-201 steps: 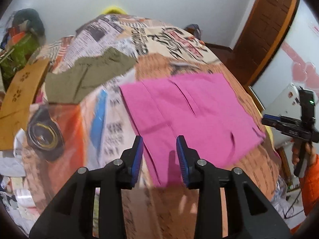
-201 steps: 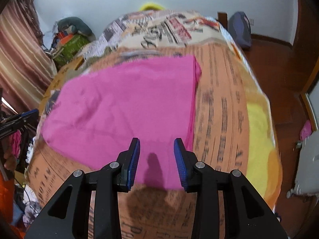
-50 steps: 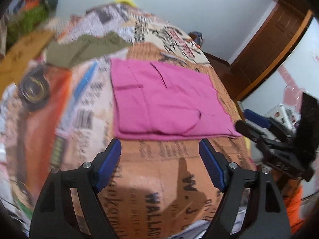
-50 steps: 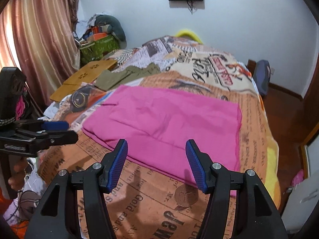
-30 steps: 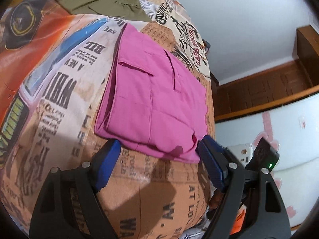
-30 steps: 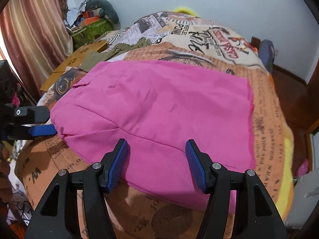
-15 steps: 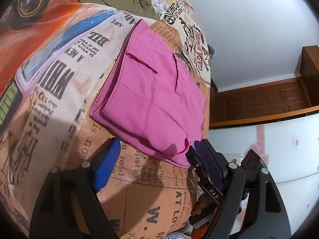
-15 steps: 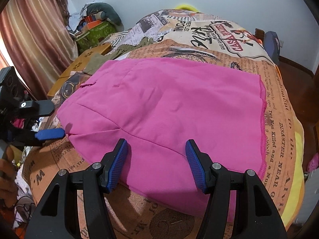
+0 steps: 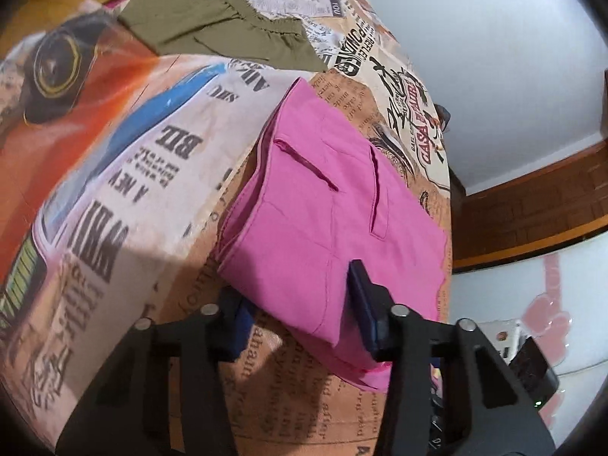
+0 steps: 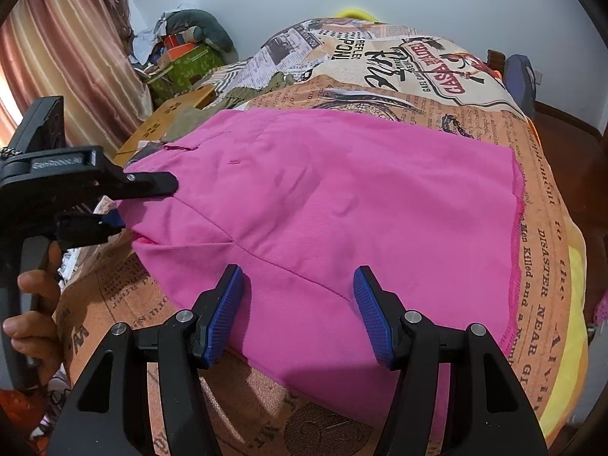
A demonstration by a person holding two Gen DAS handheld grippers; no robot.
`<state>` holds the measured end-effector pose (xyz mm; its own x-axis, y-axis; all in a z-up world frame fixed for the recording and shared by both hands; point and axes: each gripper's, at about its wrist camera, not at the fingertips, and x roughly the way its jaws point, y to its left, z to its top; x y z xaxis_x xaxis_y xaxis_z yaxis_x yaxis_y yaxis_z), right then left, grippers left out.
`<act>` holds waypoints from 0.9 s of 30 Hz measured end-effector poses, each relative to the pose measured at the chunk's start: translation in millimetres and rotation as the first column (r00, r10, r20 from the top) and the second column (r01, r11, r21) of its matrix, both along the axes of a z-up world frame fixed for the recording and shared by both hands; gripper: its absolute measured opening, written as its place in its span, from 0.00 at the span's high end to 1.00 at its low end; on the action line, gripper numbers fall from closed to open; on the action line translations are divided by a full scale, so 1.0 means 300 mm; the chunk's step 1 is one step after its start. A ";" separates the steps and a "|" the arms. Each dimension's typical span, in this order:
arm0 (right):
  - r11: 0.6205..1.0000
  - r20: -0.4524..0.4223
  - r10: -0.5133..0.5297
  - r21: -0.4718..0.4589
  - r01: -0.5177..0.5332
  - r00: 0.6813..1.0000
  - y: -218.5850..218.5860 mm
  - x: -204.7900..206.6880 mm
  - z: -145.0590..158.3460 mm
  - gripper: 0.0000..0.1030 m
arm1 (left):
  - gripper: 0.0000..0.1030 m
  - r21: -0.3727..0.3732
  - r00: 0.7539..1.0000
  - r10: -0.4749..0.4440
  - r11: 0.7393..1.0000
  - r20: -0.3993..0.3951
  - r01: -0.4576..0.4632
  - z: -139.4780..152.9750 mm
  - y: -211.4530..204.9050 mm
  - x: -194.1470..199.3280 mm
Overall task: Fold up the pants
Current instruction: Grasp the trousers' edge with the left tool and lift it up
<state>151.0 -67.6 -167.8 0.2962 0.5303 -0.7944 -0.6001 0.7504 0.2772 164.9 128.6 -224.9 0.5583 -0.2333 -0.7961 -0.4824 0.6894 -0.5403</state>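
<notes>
The folded pink pants (image 9: 323, 220) lie flat on the newspaper-print bedspread (image 9: 125, 174). They fill the middle of the right wrist view (image 10: 361, 209). My left gripper (image 9: 300, 311) is open, and its jaws straddle the near left corner of the pants: one finger lies on top, the other under the edge. In the right wrist view the left gripper (image 10: 140, 201) shows at the pants' left edge, held by a hand. My right gripper (image 10: 300, 311) is open and hovers over the near edge of the pants.
Olive green pants (image 9: 224, 34) lie further up the bed. A cardboard box (image 10: 167, 121) and a clutter pile (image 10: 186, 49) stand beside the bed at left. A curtain (image 10: 64, 60) hangs at far left. A wooden door (image 9: 532, 197) is at right.
My left gripper has moved forward and its jaws now straddle the pants' corner, narrower than before. My right gripper has come closer over the pants' near edge.
</notes>
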 end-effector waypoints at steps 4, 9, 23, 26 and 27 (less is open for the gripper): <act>1.000 0.004 0.005 -0.013 -0.004 1.000 0.007 -0.001 0.007 0.45 | 0.70 0.013 1.000 -0.019 1.000 0.013 0.018 0.001 -0.002 -0.003; 0.999 0.008 0.032 -0.014 -0.032 0.999 0.048 -0.019 0.023 0.45 | 0.71 0.061 0.999 0.008 0.998 0.033 -0.010 0.021 0.028 -0.055; 0.995 0.057 0.097 0.015 -0.098 0.994 0.301 -0.005 0.122 0.45 | 0.71 0.438 0.992 -0.035 0.899 0.120 -0.021 0.213 0.068 -0.275; 0.989 0.032 0.145 -0.020 -0.144 0.989 0.372 -0.019 0.093 0.45 | 0.71 0.501 0.984 -0.087 0.865 0.153 -0.001 0.262 0.036 -0.280; 0.986 0.024 0.163 -0.031 -0.162 0.986 0.386 -0.028 0.083 0.45 | 0.71 0.516 0.981 -0.108 0.856 0.162 0.009 0.278 0.023 -0.275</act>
<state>142.5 48.2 -142.8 0.2290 0.5500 -0.8032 -0.7213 0.6499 0.2394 82.3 135.6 -141.4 0.7003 0.1421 -0.6996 -0.3623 0.9151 -0.1768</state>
